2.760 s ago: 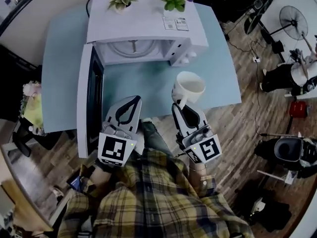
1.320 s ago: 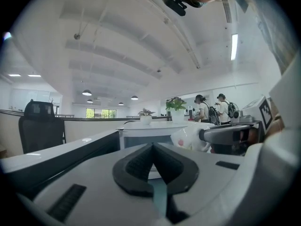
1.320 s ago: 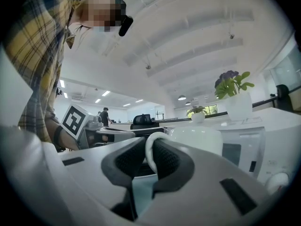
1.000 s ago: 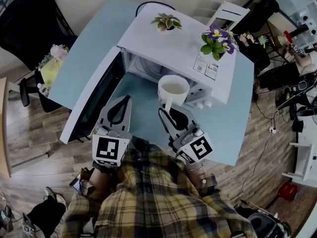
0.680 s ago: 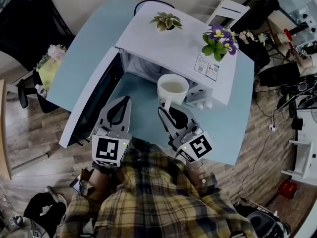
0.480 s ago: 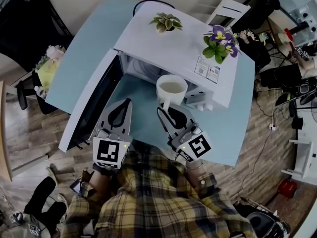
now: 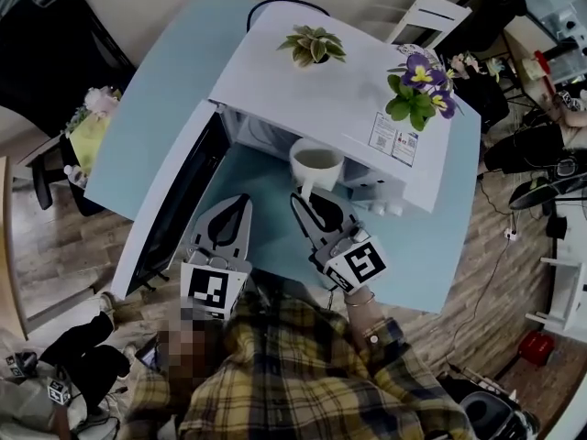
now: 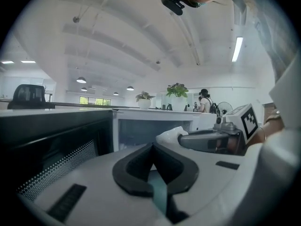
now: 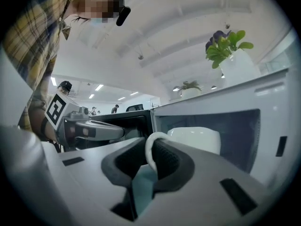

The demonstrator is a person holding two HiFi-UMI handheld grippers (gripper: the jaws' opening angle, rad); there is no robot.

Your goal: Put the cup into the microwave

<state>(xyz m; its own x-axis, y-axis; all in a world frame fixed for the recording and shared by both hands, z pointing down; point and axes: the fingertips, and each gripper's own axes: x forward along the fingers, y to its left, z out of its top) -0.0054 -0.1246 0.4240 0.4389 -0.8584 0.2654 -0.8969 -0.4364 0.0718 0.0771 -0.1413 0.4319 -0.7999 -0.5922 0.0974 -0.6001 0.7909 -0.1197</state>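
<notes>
Cup (image 7: pixel 317 161), white and with some pale liquid in it, hangs by its handle (image 9: pixel 149 150) from the right gripper (image 7: pixel 304 198). That gripper's dark pads pinch the thin loop of the handle, with the cup body just beyond the tips. The cup sits at the mouth of the microwave (image 7: pixel 312 90), toward the right side of the open cavity and beside the control knobs. In the right gripper view it shows pale against the dark interior. I cannot tell whether it has crossed the sill or touches anything below.

The white microwave stands on the light blue table (image 7: pixel 156 90), toward the table's far edge. Its door (image 7: pixel 170 200) is swung wide open toward the table's left edge. On the microwave's top stand a small green potted plant (image 7: pixel 314 42) near the back and a purple-flowered plant (image 7: pixel 417 90) near the right corner.

The left gripper (image 7: pixel 237 202) is over the near part of the table, between the open door and the right gripper. Its jaws are pressed together at the tips with nothing between them, and it points at the cavity. The person's plaid shirt (image 7: pixel 303 365) fills the bottom of the head view.
</notes>
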